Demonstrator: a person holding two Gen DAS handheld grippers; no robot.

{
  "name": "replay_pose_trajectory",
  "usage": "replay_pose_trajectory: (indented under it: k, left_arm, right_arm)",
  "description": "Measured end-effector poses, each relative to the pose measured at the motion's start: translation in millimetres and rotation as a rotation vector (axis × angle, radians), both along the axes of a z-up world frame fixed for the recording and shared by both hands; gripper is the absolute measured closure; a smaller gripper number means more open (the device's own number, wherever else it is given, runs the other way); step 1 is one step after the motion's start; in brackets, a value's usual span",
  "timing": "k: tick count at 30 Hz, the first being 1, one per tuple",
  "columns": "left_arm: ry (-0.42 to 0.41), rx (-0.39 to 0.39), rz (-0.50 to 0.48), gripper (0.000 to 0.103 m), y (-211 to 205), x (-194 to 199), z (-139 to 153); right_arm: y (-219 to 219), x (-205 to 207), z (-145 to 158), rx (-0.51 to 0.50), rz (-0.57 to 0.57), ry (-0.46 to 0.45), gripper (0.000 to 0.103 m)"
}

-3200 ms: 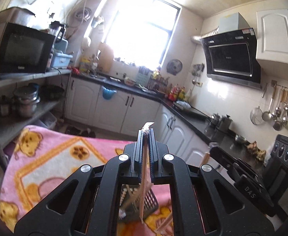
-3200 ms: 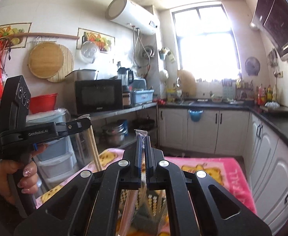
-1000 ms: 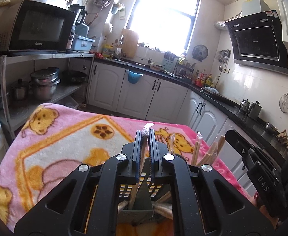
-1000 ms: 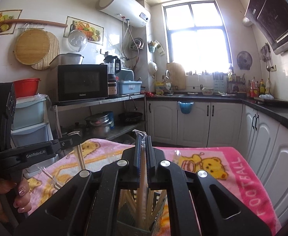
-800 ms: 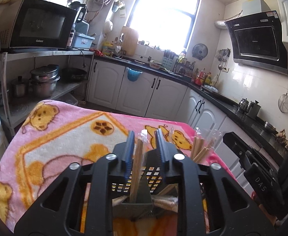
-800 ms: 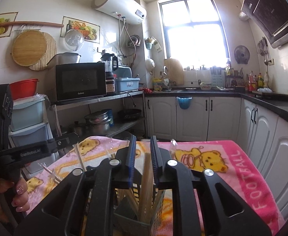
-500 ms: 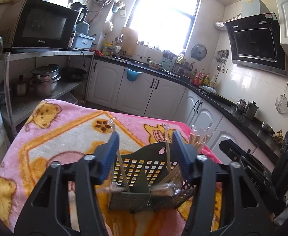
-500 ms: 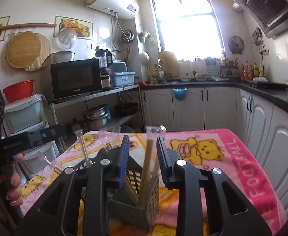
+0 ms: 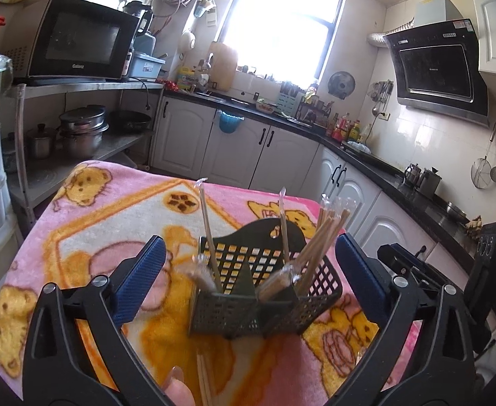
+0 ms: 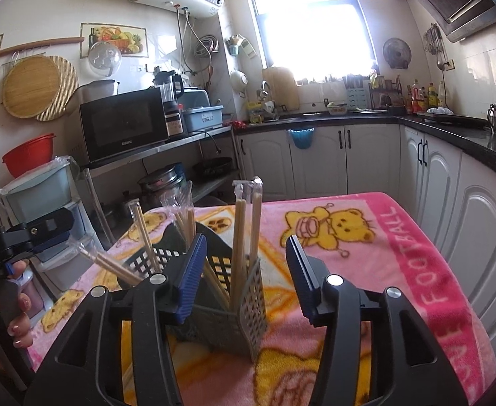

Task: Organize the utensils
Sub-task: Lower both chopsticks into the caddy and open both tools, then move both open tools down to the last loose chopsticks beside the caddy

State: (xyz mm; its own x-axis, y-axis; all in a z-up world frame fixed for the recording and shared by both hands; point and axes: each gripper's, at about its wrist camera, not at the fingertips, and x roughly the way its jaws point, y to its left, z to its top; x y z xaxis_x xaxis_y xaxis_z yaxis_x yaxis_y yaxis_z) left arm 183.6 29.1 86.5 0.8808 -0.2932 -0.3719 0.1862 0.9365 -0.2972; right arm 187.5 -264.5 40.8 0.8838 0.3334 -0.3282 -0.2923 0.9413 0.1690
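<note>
Chopsticks [image 9: 319, 237] stand in caddy [image 9: 268, 291]; both grippers' jaws just opened, empty; only left view shows loose pairs [image 9: 203, 379].

1. Utensil caddy [image 9: 264, 301]: dark perforated plastic, matt.
2. Chopsticks [image 10: 239, 237]: pale wood, sheathed in clear glossy film.
3. Blanket [image 9: 88, 223]: fleecy pink cloth, printed bears.
4. Left gripper [image 9: 248, 267]: matt black plastic arms; ribbed blue pads [image 9: 139, 280].
5. Pots [image 9: 80, 132]: shiny metal.
6. Countertop [image 10: 468, 135]: glossy black.

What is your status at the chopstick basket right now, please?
Both tongs, left and right, just opened, empty. Wrapped chopsticks standing in basket. Nothing blocking.
</note>
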Motion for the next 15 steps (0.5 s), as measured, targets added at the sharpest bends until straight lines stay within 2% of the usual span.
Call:
replay_pose_trajectory:
  k: [15]
  left_arm:
    - [0.065, 0.028, 0.01, 0.011, 4.0, -16.9, -27.0]
  right_arm:
    - [0.6, -19.7, -18.7, -0.021, 0.01, 0.068, 0.046]
